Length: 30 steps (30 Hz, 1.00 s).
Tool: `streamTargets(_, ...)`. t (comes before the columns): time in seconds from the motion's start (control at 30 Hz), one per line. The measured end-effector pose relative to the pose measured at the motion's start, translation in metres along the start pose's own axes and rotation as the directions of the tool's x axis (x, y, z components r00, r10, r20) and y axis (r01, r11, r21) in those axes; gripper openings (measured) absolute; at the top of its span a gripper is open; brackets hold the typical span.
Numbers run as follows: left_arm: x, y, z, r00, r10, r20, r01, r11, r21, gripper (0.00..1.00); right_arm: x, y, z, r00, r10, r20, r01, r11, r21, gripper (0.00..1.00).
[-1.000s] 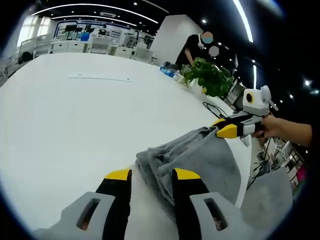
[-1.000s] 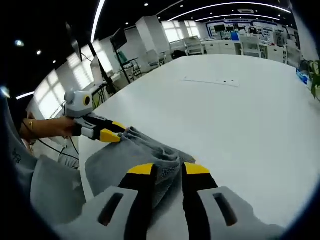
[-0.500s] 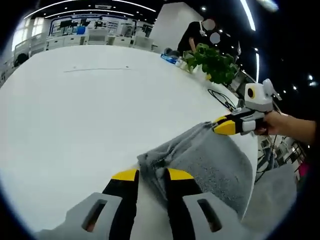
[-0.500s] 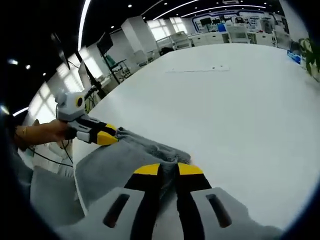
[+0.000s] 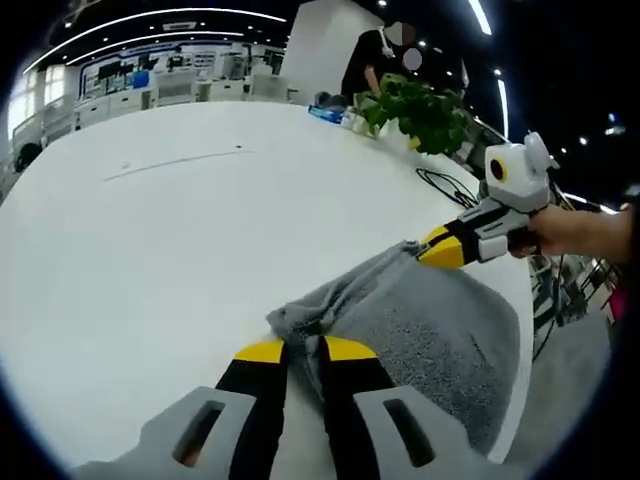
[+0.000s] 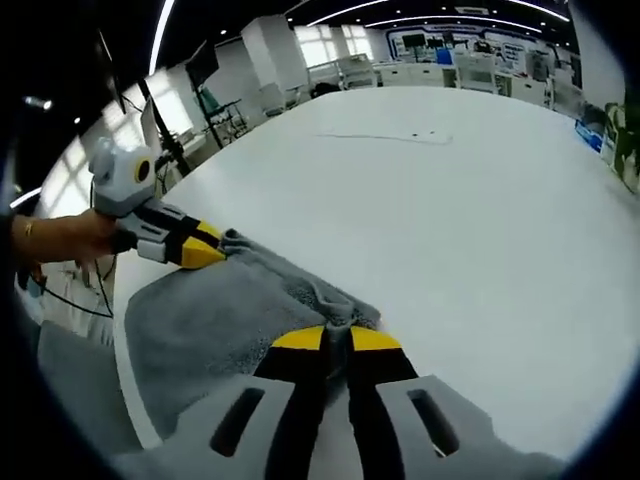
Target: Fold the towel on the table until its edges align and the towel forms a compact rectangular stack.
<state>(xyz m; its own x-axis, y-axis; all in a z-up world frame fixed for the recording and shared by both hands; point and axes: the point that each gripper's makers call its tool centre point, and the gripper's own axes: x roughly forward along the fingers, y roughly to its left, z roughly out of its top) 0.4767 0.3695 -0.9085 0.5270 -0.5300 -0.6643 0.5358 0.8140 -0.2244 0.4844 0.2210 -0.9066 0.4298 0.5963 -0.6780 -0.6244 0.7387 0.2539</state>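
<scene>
my left tool and right tool each pinched a corner of the grey towel on the white table; a plant appeared in the left gripper view.

An open-plan lab: rows of workstations, ceiling light strips.

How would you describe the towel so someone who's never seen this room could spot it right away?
Start with the big white table. At its near edge lies the towel, a grey fluffy cloth, bunched along one side, with a yellow-tipped gripper shut on each of two corners: the left gripper and the right gripper. It is the only soft grey thing on the table; the green plant stands at the far edge.
</scene>
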Motion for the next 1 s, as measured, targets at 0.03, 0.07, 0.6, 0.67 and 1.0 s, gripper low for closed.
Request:
streamTargets(0.03, 0.001, 0.001, 0.002, 1.000, 0.002, 0.003, -0.002, 1.000, -0.001, 0.13, 0.000, -0.001, 0.000, 1.000, -0.001, 0.000, 0.001, 1.000, 0.003, 0.04)
streamTargets(0.07, 0.004, 0.002, 0.006, 1.000, 0.007, 0.005, -0.007, 1.000, 0.027, 0.12, 0.001, -0.003, 0.002, 1.000, -0.007, 0.001, 0.007, 1.000, 0.006, 0.04)
streamTargets(0.6, 0.018, 0.010, 0.021, 0.999, 0.005, 0.046, -0.008, 0.999, 0.050, 0.11, 0.009, -0.020, 0.016, 0.998, -0.040, 0.058, 0.037, 0.997, 0.065, 0.04)
streamTargets(0.67, 0.019, 0.011, 0.022, 0.999, 0.004, 0.044, -0.006, 0.999, 0.045, 0.11, 0.009, -0.021, 0.018, 0.998, -0.040, 0.050, 0.035, 0.994, 0.100, 0.04)
streamTargets(1.0, 0.013, 0.011, 0.027, 0.998, 0.059, 0.018, -0.059, 0.996, 0.063, 0.13, 0.003, -0.017, 0.022, 0.996, -0.069, 0.063, 0.062, 0.992, 0.113, 0.06)
